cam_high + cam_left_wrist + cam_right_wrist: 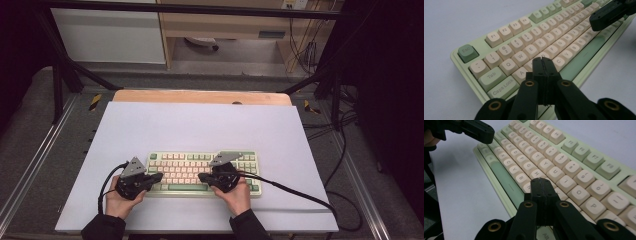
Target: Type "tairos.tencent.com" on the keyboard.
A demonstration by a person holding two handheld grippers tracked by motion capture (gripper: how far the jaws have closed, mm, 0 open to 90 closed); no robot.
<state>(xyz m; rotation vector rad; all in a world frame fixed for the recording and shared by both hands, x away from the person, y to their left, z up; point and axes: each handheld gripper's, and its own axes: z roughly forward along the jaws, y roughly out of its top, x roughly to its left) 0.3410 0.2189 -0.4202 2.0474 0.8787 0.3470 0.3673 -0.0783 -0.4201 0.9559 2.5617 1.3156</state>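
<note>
1. You kept both the left gripper (543,61) and right gripper (541,181) closed, holding nothing.
2. You hovered them over the keyboard (200,172), which lay near the mat's (150,130) front edge; press with one tip, squarely.

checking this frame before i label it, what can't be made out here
- Left gripper view: the left gripper, its jaws shut, covers the keyboard keys beneath its tip.
- Right gripper view: the right gripper hides the key under it.
- High view: key legends too small to read.
</note>
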